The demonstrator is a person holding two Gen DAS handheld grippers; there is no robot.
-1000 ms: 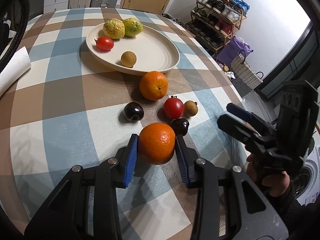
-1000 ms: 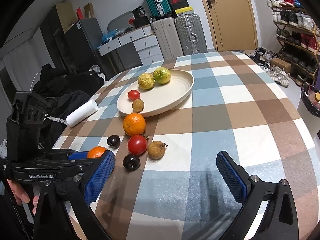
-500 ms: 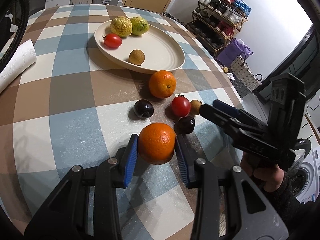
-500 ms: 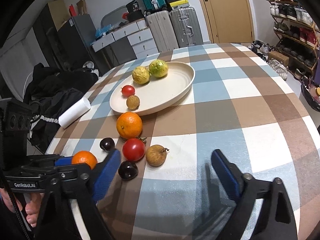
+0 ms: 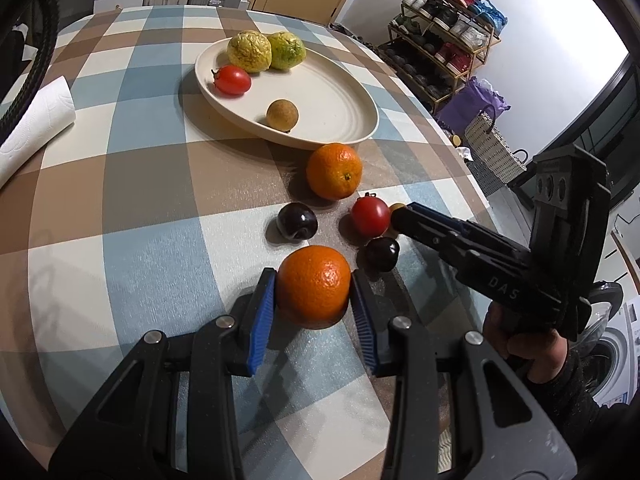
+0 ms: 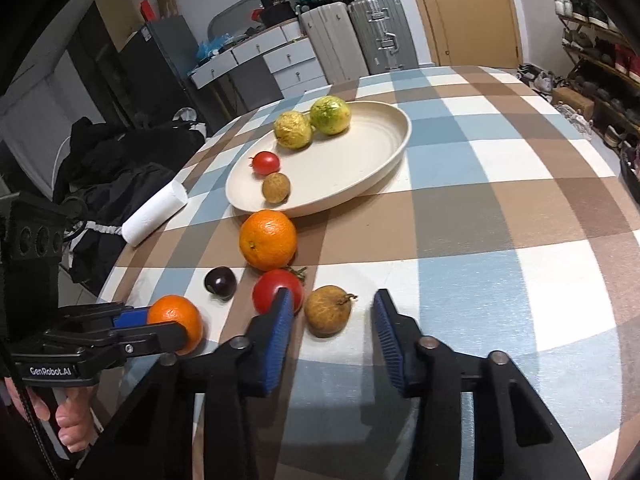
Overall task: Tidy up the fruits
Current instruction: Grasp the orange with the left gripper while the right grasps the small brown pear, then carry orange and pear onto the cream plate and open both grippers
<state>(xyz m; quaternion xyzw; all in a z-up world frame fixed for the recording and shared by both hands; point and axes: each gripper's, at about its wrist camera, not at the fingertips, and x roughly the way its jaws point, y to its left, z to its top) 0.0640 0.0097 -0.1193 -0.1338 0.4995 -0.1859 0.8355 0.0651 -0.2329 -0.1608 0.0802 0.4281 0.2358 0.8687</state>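
My left gripper (image 5: 313,293) is shut on an orange (image 5: 314,286), held just above the checked tablecloth; it also shows in the right wrist view (image 6: 176,322). My right gripper (image 6: 331,312) is open, its fingers either side of a brown longan (image 6: 328,311) without touching it. A second orange (image 6: 268,239), a red tomato (image 6: 276,290) and two dark plums (image 5: 297,221) (image 5: 382,253) lie on the cloth. The cream plate (image 5: 340,120) holds two yellow-green fruits (image 5: 249,51), a small tomato (image 5: 232,79) and a longan (image 5: 282,115).
A paper towel roll (image 5: 32,128) lies at the table's left edge. A shoe rack (image 5: 444,52) and a woven basket (image 5: 494,152) stand beyond the right edge. Suitcases (image 6: 352,36) and drawers stand behind the table.
My right gripper has moved forward and narrowed around the brown longan. My left gripper has carried the orange a little closer to the plate.
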